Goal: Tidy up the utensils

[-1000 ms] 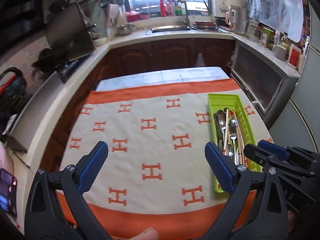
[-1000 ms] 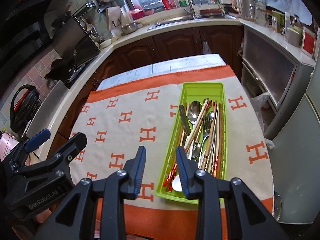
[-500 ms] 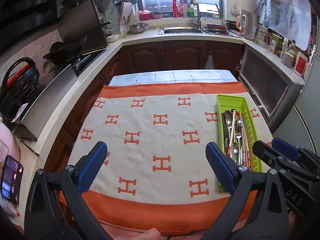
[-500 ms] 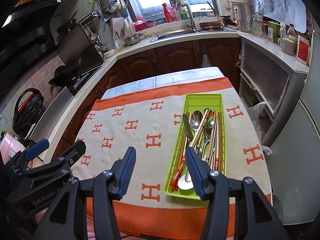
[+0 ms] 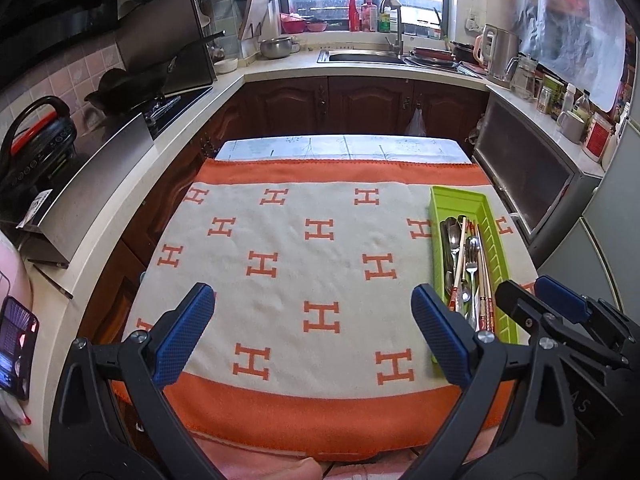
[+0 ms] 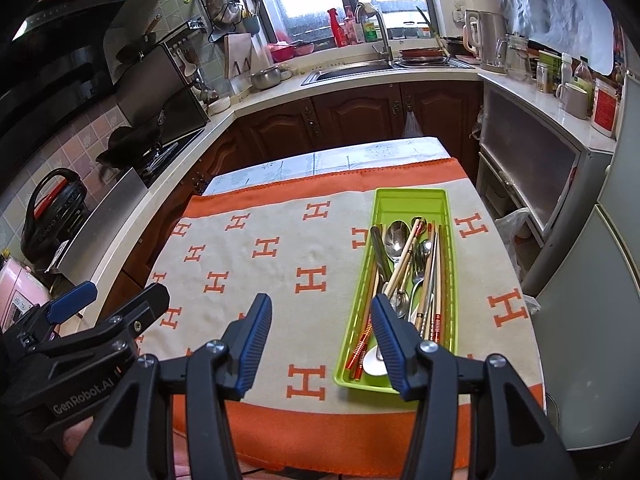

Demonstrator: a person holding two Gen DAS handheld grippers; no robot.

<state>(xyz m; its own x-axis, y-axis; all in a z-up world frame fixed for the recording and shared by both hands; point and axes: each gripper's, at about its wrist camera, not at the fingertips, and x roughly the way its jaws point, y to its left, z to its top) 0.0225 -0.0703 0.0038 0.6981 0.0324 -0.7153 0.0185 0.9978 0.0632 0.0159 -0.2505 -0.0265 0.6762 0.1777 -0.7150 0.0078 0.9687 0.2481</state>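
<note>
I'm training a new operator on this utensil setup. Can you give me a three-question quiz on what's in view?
1. True or false: both grippers are open and empty.
2. Which side of the cloth holds the green tray? A) left B) right C) centre
3. Fill in: the spoons, forks and chopsticks lie ___ the tray.

Key: 1 true: left gripper and right gripper hold nothing. 2 B. 3 inside.

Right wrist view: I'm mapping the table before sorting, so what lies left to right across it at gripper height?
left gripper → right gripper over the orange-and-cream cloth → green tray holding spoons, chopsticks and forks.
</note>
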